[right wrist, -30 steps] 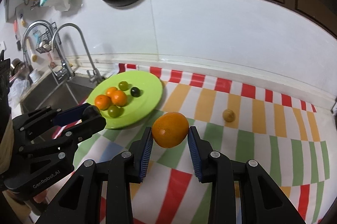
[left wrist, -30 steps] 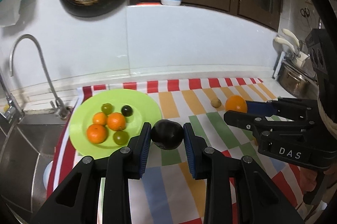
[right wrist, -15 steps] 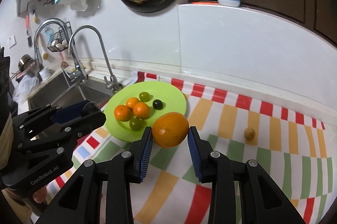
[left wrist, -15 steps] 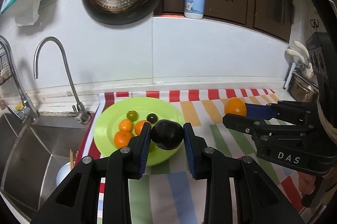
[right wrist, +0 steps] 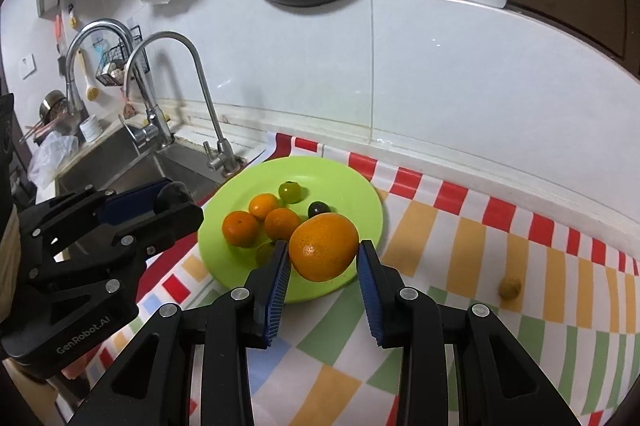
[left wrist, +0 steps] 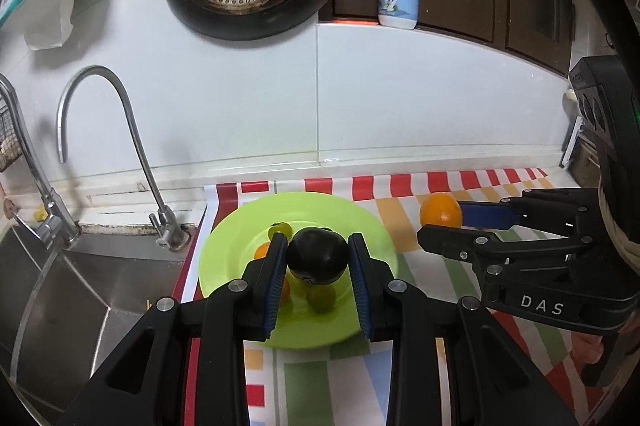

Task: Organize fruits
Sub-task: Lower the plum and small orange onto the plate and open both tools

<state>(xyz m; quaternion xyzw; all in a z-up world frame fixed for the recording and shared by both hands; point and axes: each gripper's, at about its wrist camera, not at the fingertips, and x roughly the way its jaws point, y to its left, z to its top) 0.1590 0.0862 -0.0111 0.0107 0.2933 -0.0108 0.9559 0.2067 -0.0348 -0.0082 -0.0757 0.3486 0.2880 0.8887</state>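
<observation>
Both grippers have advanced toward the green plate (right wrist: pixel 360 185) since the earlier frames, which now sits directly beyond each set of tongs. Nearest, the left gripper (left wrist: pixel 318 260) is clamped on a dark round fruit (left wrist: pixel 318 256) held over the plate's middle, presumably for release among the fruit already there. The right gripper (right wrist: pixel 323 256) is clamped on a large orange (right wrist: pixel 323 246) above the plate's near rim, apparently next to be set down. On the plate lie three small oranges (right wrist: pixel 264 220), a green fruit (right wrist: pixel 290 191) and a small dark one (right wrist: pixel 318 208); another green fruit is mostly hidden behind the tongs. Farther right, a small yellowish fruit (right wrist: pixel 509 287) remains on the striped cloth (right wrist: pixel 480 226), its kind unclear. Beyond stand the faucet (right wrist: pixel 176 81) and sink.
</observation>
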